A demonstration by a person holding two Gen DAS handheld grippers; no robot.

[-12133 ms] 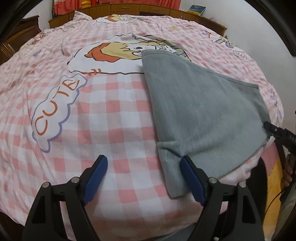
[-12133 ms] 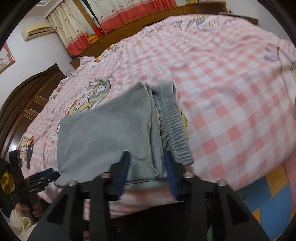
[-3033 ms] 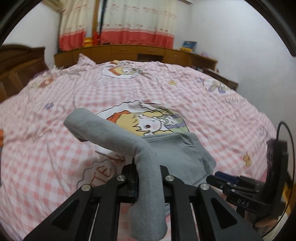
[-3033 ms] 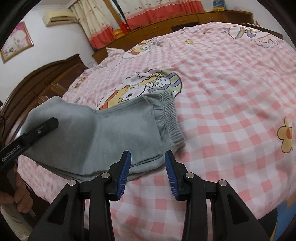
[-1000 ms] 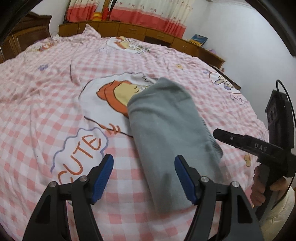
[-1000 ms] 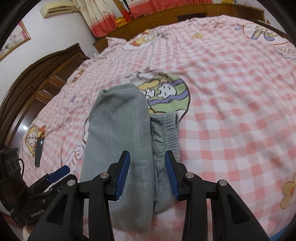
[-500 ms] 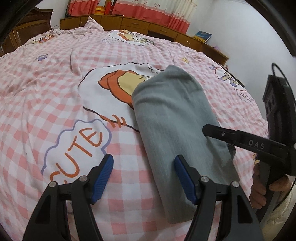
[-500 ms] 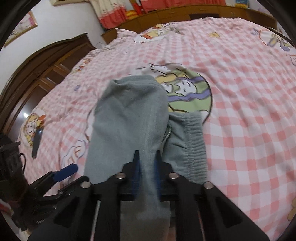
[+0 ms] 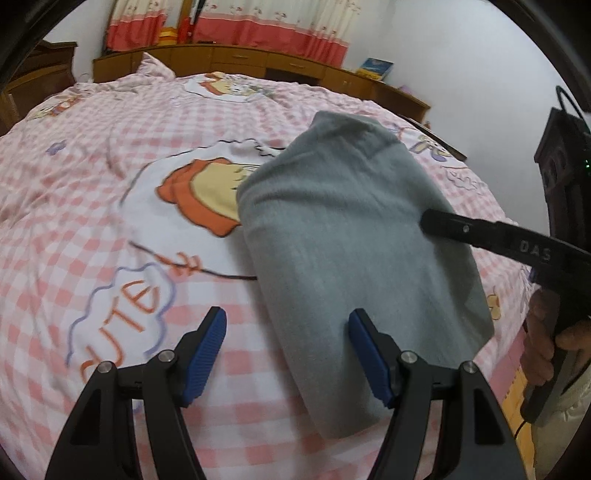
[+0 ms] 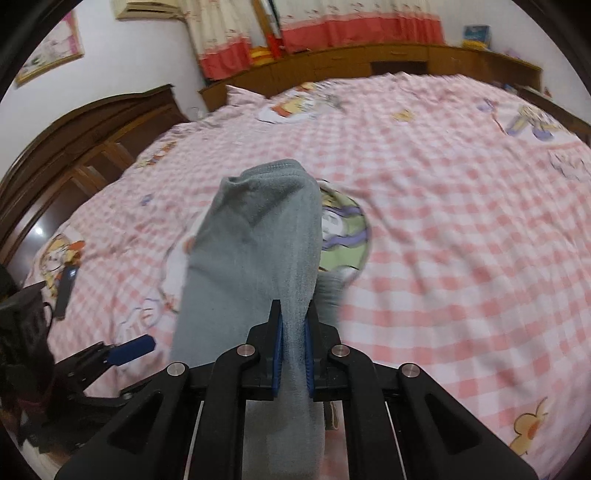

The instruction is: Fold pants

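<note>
The grey pants (image 9: 354, 236) lie folded into a long narrow bundle on the pink checked bed (image 9: 92, 192). My left gripper (image 9: 288, 350) is open, its right pad against the bundle's near left edge, holding nothing. My right gripper (image 10: 293, 354) is shut on the near right side of the pants (image 10: 255, 258) and lifts that part off the bed. The right gripper's black finger also shows in the left wrist view (image 9: 480, 236), across the pants. The left gripper shows at the lower left of the right wrist view (image 10: 125, 350).
A wooden headboard with cabinets (image 9: 258, 62) and red-trimmed curtains (image 10: 332, 22) stand at the far side. A dark wooden wardrobe (image 10: 74, 147) stands left of the bed. A dark flat object (image 10: 65, 286) lies on the bed's left edge.
My right gripper has shut on the pants and raised them off the bed. My left gripper stays open and has shifted a little farther from the bundle's left edge.
</note>
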